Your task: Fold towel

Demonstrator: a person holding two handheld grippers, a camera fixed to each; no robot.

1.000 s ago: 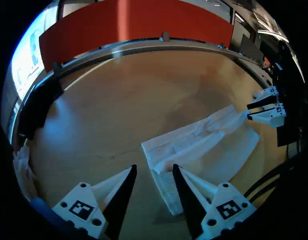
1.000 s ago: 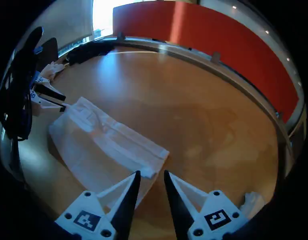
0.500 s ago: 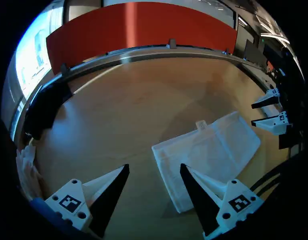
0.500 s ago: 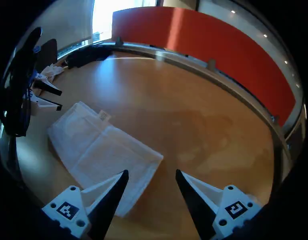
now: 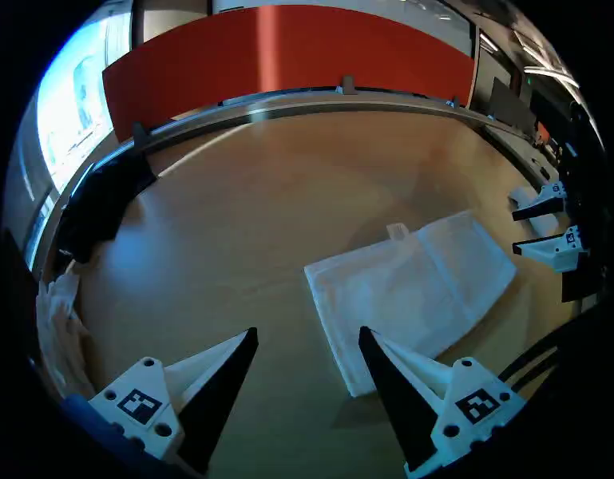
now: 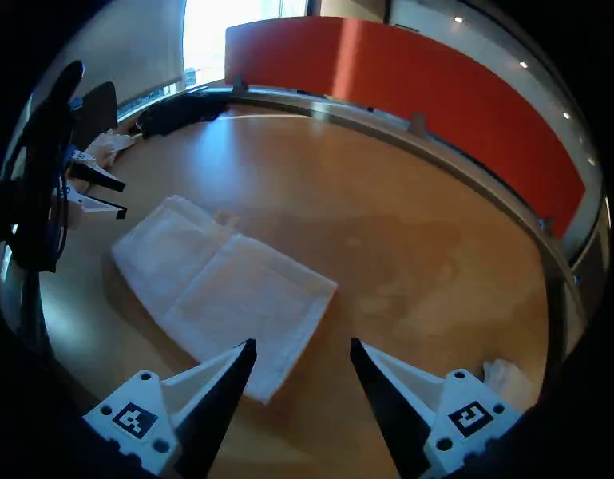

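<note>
A white towel [image 5: 410, 283] lies folded flat on the wooden table, a small tag sticking out at its far edge. In the left gripper view my left gripper [image 5: 307, 343] stands open just short of the towel's near corner, holding nothing. The right gripper [image 5: 538, 227] appears open at the towel's far right end. In the right gripper view the same towel [image 6: 223, 291] lies ahead and to the left of my open right gripper [image 6: 303, 355]. The left gripper [image 6: 107, 195] sits open beyond the towel's far left end.
A red panel [image 5: 291, 48] and a metal rail run along the table's far edge. A dark cloth [image 5: 103, 207] and a crumpled white cloth [image 5: 59, 319] lie at the left. Another white cloth [image 6: 510, 379] lies near the table's right edge. Bare wood [image 6: 386, 223] stretches beyond the towel.
Both grippers went from nearly shut on the towel's raised edge to open. The towel dropped flat into a folded rectangle, and both grippers have drawn back a little.
</note>
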